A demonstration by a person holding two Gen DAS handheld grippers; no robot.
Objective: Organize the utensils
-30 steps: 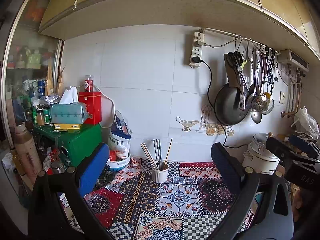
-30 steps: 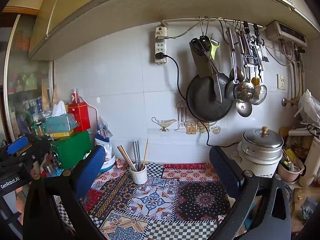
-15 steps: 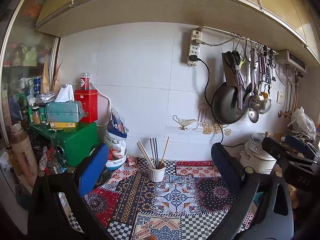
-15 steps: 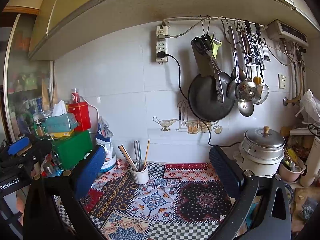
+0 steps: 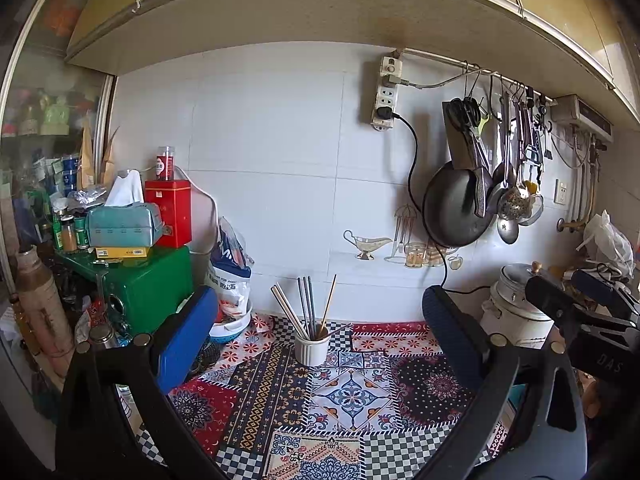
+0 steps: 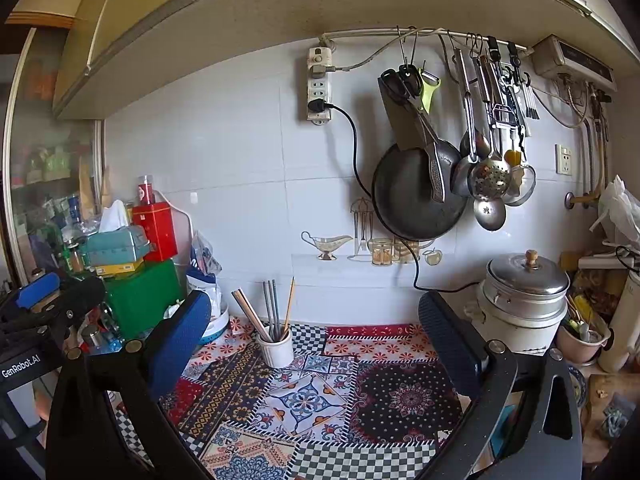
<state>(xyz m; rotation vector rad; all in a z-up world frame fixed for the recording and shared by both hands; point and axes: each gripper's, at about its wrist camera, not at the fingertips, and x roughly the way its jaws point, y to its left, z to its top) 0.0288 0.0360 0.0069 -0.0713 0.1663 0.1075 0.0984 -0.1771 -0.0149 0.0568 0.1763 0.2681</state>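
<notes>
1. Both claws are seen spread wide with nothing between the fingers: the left claw point(image 5: 320, 344) and the right claw point(image 6: 316, 344) are held above the surface point(image 5: 348, 400), well back from the wall.
2. The task appears finished or nearly so, as judged from the layout: chopsticks point(image 5: 306, 308) are gathered upright in the white ribbed cup point(image 5: 311, 348), and no loose utensil is seen on the patterned cloth.
3. The cup is stood near the wall, left of the middle of the cloth; several grey, pale and wooden sticks are held in it, fanned outward.
4. Little seems left, unless pieces lie out of view.
5. Ladles and a skimmer point(image 6: 490, 178) are hung on the wall rail beside a dark pan point(image 6: 412, 196).
6. A lidded steel pot point(image 6: 524, 280) is set at the right; its contents cannot be told.
7. A tissue box point(image 5: 124, 226) is stacked on a green case point(image 5: 156, 284) at the left.
</notes>
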